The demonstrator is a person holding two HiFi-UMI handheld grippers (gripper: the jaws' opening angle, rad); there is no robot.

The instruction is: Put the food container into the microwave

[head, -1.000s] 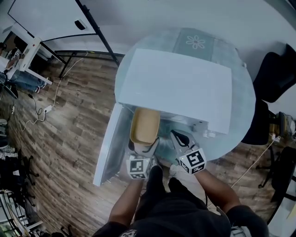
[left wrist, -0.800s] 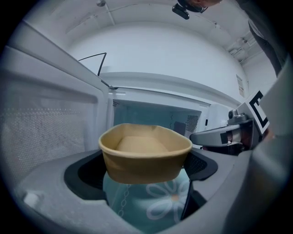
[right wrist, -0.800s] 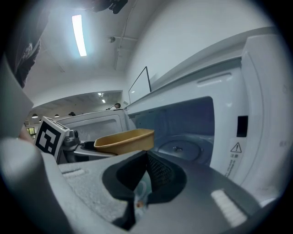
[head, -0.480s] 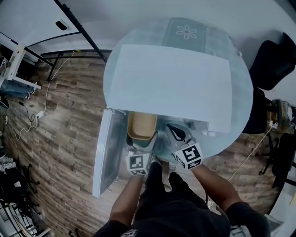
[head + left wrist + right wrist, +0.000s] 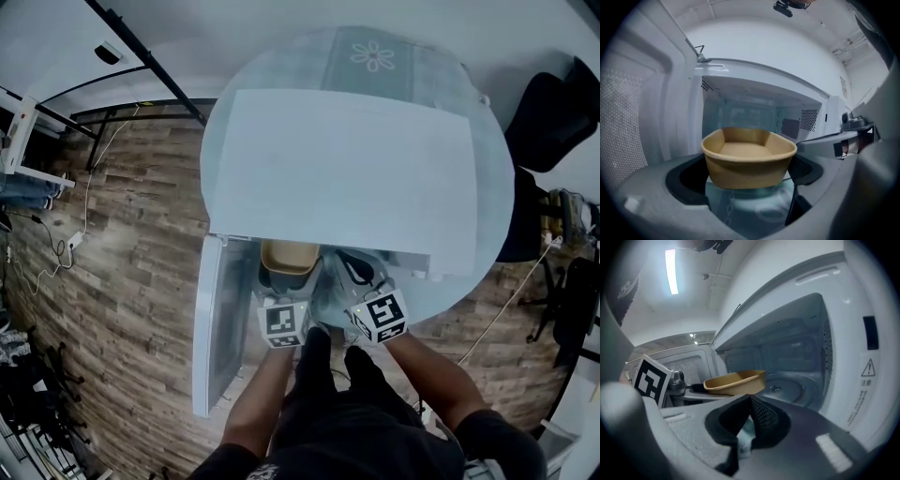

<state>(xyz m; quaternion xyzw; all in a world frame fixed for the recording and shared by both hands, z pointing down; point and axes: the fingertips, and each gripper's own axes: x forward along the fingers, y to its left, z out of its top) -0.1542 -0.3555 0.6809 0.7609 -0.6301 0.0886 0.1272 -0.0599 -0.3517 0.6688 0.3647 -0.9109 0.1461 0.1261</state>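
Left gripper (image 5: pixel 289 287) has its jaws clamped on the near end of the tan food container (image 5: pixel 289 255), which juts forward from it, partly inside the mouth of the white microwave (image 5: pixel 347 169). To this gripper's left, the microwave door (image 5: pixel 216 328) hangs open. Just to its right, the right gripper (image 5: pixel 361 272) has its jaws pressed together on nothing, with the glass turntable (image 5: pixel 787 387) ahead of it

1. A warning label (image 5: pixel 868 369) on the microwave (image 5: pixel 855 301) front frame, right of the opening, shows a triangle with an exclamation mark. The print beneath is too small to read.
2. A black-and-white square marker (image 5: pixel 284 322) tops the left gripper (image 5: pixel 291 283) cube; it carries no letters.
3. A similar marker (image 5: pixel 382 315) tops the right gripper (image 5: pixel 359 270) cube.
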